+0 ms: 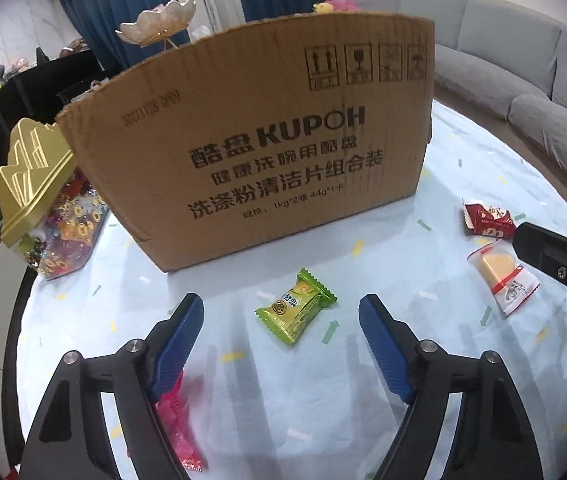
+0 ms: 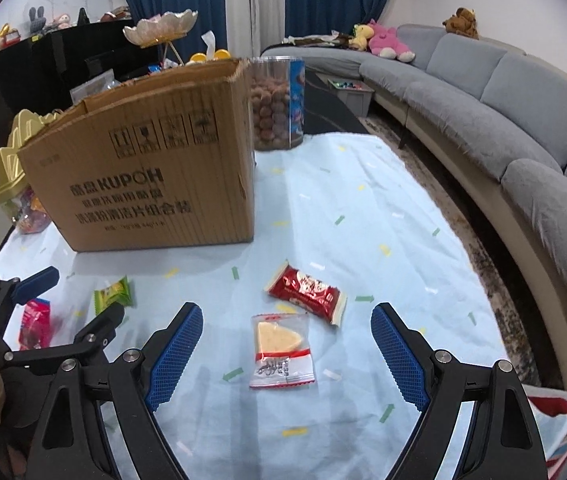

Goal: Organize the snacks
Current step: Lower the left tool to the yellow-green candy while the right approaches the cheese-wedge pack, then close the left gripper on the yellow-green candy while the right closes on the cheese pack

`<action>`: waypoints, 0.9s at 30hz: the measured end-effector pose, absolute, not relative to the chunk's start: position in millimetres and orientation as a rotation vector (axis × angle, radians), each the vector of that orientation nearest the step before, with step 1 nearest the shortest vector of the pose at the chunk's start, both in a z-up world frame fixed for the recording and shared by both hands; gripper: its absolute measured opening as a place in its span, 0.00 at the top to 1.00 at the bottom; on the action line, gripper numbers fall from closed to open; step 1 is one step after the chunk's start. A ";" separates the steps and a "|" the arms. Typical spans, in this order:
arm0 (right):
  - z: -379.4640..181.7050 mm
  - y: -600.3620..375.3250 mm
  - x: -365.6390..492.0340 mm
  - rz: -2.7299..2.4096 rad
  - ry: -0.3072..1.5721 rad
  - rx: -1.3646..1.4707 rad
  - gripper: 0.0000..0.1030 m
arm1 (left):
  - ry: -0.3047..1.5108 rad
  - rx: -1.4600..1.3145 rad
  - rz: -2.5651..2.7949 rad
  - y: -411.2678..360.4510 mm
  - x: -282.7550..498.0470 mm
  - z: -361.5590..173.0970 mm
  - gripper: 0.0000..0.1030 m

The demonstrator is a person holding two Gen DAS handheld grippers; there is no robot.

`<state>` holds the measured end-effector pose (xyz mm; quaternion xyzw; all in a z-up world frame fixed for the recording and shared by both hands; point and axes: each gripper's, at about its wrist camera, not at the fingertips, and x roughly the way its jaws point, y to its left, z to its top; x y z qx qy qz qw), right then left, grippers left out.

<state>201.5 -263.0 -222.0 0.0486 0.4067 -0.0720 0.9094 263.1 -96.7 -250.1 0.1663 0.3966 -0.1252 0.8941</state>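
Four small snacks lie on the light blue surface (image 2: 363, 208) in front of the big cardboard box (image 1: 267, 152), which stands upright with its top open. Both tongs hang wide open and hold nothing. The left tongs (image 1: 281, 320) sit around the green snack pack (image 1: 296, 307), and a pink pack (image 1: 181, 420) lies under their left side. The right tongs (image 2: 287, 330) aim at the clear pack with a yellow wedge (image 2: 281, 350); the red wrapper (image 2: 306, 292) lies just beside it. The packs look flat and slippery, so a pinch could slide off. The right tongs might grab the red wrapper too. The box wall is tall, so a low lift could bump it.
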 end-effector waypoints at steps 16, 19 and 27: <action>-261.2 -263.9 218.5 -0.140 0.959 0.154 0.27 | 0.886 0.315 -0.332 -94.6 282.1 -271.6 0.39; -266.1 -265.6 221.0 -0.142 0.974 0.167 0.30 | 0.893 0.304 -0.337 -94.1 284.7 -273.3 0.40; -271.9 -268.0 225.9 -0.146 0.987 0.179 0.36 | 0.894 0.291 -0.347 -94.5 292.7 -276.4 0.42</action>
